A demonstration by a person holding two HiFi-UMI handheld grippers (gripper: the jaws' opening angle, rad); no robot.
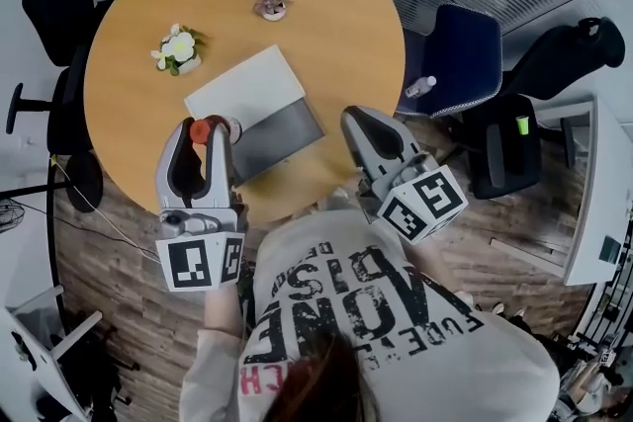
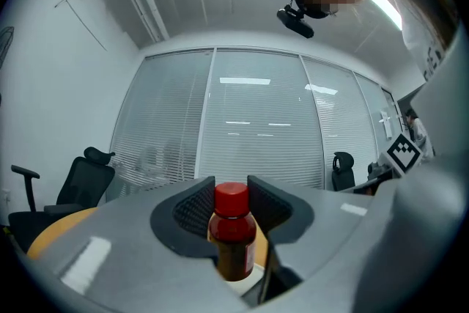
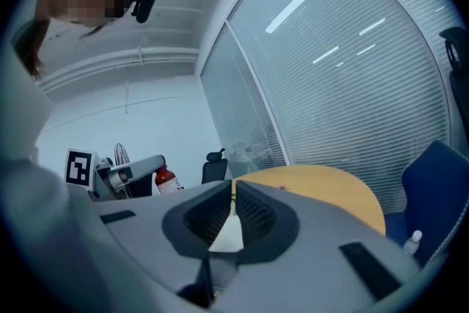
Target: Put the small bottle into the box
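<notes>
My left gripper (image 1: 206,126) pinches the small bottle (image 2: 233,234) below its red cap, beside the box (image 1: 289,127). My right gripper (image 3: 233,191) is closed and empty.

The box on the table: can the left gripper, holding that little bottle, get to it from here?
Probably yes. The left gripper, shut on the small bottle, hovers just beside the box, with nothing between them. The box's grey inside looks open from above, and the right gripper sits off to its other side.
</notes>
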